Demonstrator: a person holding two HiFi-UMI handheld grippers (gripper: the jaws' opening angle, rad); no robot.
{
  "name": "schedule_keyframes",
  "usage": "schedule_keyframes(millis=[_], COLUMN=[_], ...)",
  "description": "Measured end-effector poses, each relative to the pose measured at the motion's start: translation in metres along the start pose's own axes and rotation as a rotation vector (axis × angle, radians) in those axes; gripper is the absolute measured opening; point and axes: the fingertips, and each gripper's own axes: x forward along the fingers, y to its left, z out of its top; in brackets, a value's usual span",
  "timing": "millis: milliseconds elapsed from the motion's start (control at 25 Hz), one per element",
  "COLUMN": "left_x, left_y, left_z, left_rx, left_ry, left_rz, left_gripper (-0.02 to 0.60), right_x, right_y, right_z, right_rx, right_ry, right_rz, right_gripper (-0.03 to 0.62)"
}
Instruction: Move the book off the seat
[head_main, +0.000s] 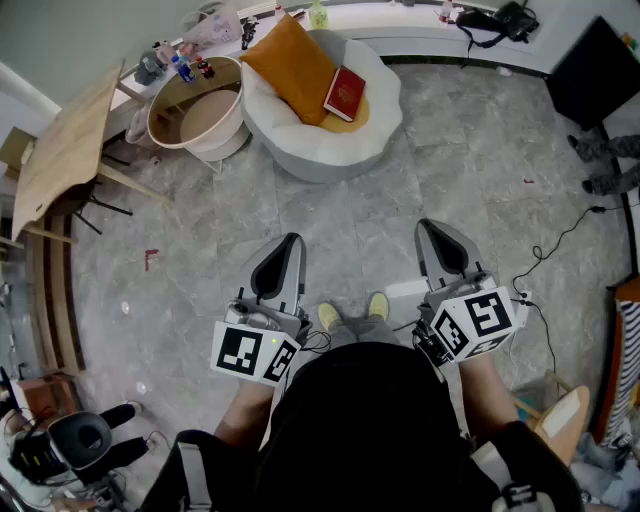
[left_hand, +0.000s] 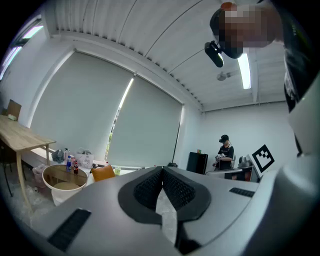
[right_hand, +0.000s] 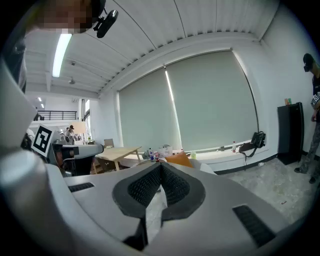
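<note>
Both hand-held tools, the left gripper (head_main: 288, 248) and the right gripper (head_main: 438, 232), sit low in front of my body with their jaws pressed together and nothing between them. I judge this a carrying posture: no reach has begun, so there is no reason yet to spread the jaws.

The red hardcover book (head_main: 345, 93) lies flat on the seat of the round white padded chair (head_main: 385, 125), its upper edge touching the tilted orange cushion (head_main: 290, 62). It is well apart from both grippers, across the grey stone floor (head_main: 350, 220).

Head view: the only one that shows the book, the seat and the open floor I must cross.

Left gripper view: closed pads at close range, the cushion just beyond the gripper body, and a standing person in dark clothes (left_hand: 224, 150) far off to the right, whom the head view does not show.

Right gripper view: confirms that pair of jaws is also closed, and shows a corner of the cushion, but no book.
</note>
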Motion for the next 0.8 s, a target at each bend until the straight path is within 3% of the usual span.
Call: schedule_keyframes(millis=[160, 480, 800], left_x=[-0.008, -0.037, -0.057], left_y=[-0.003, 0.031, 0.045], left_z=[-0.004, 0.0, -0.004], left_rx=[0.008, -0.011, 0.002], left_ry=[0.011, -0.002, -0.026], left_rz=[-0.005, 0.019, -0.013], left_gripper=[0.012, 0.012, 0.012], right_x=[-0.005, 0.002, 0.01], right_y=[0.003, 0.032, 0.063], right_z=[-0.007, 0.01, 0.005], right_rx=[0.004, 0.102, 0.074], right_ry=[0.006, -0.092, -0.086], right_rz=[0.003, 0.042, 0.035], right_gripper=[0.006, 0.006, 0.006])
